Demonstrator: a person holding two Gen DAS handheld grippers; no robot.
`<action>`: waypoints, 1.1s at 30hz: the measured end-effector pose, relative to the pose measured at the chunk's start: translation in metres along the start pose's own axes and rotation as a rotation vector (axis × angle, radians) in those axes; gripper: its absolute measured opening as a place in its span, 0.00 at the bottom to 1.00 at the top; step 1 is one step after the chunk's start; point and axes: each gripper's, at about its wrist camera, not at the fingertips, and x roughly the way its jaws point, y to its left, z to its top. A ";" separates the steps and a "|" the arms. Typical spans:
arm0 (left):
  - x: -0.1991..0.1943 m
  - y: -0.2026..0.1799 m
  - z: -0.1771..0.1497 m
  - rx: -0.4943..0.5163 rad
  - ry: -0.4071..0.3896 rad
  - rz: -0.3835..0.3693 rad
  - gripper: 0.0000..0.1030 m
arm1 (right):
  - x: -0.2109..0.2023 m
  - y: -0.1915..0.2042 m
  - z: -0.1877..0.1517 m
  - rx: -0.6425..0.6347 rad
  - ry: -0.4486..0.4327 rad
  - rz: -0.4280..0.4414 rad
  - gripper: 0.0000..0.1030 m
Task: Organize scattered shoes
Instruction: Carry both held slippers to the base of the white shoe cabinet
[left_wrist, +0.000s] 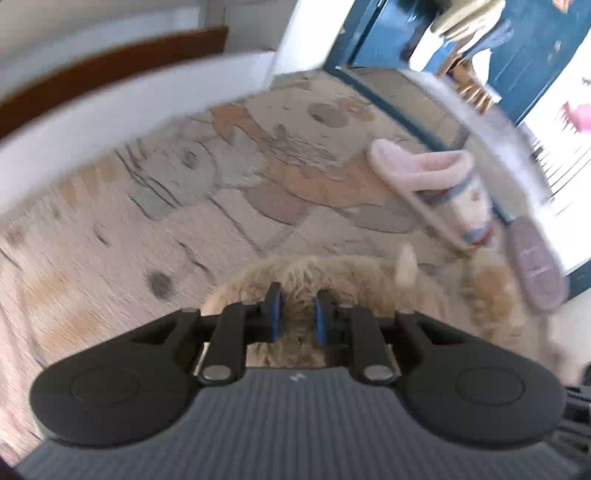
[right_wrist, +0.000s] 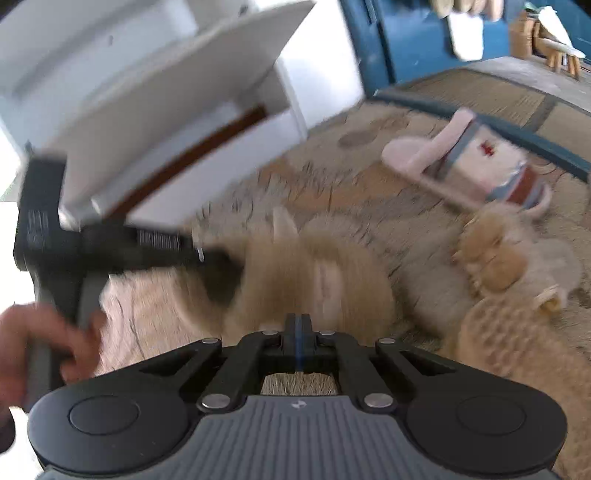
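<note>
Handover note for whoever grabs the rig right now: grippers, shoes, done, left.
Left gripper: fingers clamped on the fluffy tan slipper.
Right gripper: shut, holding nothing, right behind that same slipper.
Pink striped slipper lies on the patterned rug; a second tan slipper sits beside it; a purple sole lies near the rug edge.
Done: nothing visibly lined up.
Left: place the held slipper, then pair the rest.

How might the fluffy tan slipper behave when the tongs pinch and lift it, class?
The fluffy tan slipper will probably feel light: it looks mostly long pile. It may squash and sag, since the left tongs sit with fur between their pads, so the grip could be on fluff alone. It seems unlikely to roll on the patterned rug.
</note>
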 end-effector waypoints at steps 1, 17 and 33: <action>0.004 0.003 0.000 0.003 0.014 0.007 0.18 | 0.004 0.001 -0.001 0.003 -0.003 -0.004 0.20; 0.003 0.005 -0.028 0.008 0.059 0.124 0.89 | 0.041 0.024 0.011 -0.267 0.013 0.012 0.18; -0.017 0.050 -0.011 0.007 -0.067 0.239 0.26 | 0.029 0.077 -0.005 -0.159 -0.015 0.243 0.13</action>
